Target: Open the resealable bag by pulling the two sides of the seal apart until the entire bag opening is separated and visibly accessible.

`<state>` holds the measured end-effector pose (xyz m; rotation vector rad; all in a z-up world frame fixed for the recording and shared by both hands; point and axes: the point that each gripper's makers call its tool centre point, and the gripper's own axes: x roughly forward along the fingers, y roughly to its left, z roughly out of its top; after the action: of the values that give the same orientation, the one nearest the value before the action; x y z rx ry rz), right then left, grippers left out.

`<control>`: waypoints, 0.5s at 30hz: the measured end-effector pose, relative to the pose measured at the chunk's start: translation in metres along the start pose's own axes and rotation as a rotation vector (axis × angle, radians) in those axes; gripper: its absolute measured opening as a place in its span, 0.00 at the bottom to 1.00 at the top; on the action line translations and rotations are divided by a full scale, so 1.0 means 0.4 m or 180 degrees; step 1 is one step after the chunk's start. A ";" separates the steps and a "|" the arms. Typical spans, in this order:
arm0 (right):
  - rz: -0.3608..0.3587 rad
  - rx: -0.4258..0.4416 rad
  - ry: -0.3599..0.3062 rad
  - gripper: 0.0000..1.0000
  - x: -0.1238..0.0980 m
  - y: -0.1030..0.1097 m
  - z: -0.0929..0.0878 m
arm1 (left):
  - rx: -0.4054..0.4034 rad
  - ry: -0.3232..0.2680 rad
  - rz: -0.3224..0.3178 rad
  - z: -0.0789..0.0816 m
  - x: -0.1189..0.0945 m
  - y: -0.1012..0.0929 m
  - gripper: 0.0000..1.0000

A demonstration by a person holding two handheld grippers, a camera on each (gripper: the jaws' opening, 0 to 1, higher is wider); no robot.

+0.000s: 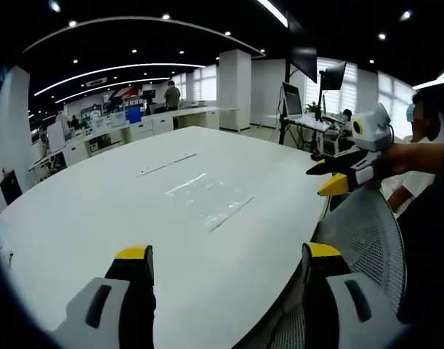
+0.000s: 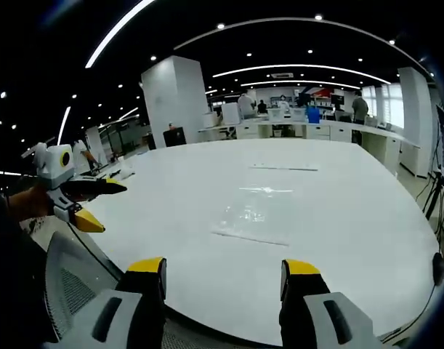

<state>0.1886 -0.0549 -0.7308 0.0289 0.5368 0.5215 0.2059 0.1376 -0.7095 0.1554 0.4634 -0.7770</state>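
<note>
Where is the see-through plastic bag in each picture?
Left gripper view: the bag lies flat mid-table, above and between the jaws.
Right gripper view: the bag lies flat mid-table, just above the jaws.
Shared landmark: the thin strip lying on the white table beyond the bag.

White table point(image 1: 98, 218), mesh chair point(image 1: 367, 240), ceiling lights point(image 2: 120, 29), windows point(image 1: 385, 94)

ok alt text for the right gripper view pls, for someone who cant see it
A clear resealable bag lies flat and untouched on a large white table in an open-plan office. The right tongs stand open at the near table edge, holding nothing. The left tongs, held in a person's hand, come in from the left above a mesh chair back.
</note>
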 end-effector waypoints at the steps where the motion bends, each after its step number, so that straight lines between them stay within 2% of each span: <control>1: 0.0004 -0.0003 0.0009 0.62 0.001 0.001 -0.001 | 0.0000 0.0001 -0.0004 0.000 0.000 0.000 0.82; 7: -0.0032 0.0024 0.0003 0.62 0.005 -0.002 -0.002 | 0.0019 0.0023 -0.0042 -0.004 -0.002 -0.001 0.83; 15: -0.0131 0.0073 0.0028 0.62 0.010 -0.018 -0.007 | -0.0012 0.0012 0.0046 -0.009 -0.001 0.033 0.89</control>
<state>0.1933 -0.0594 -0.7361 0.0374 0.5508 0.4754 0.2140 0.1483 -0.7129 0.1565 0.4668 -0.7617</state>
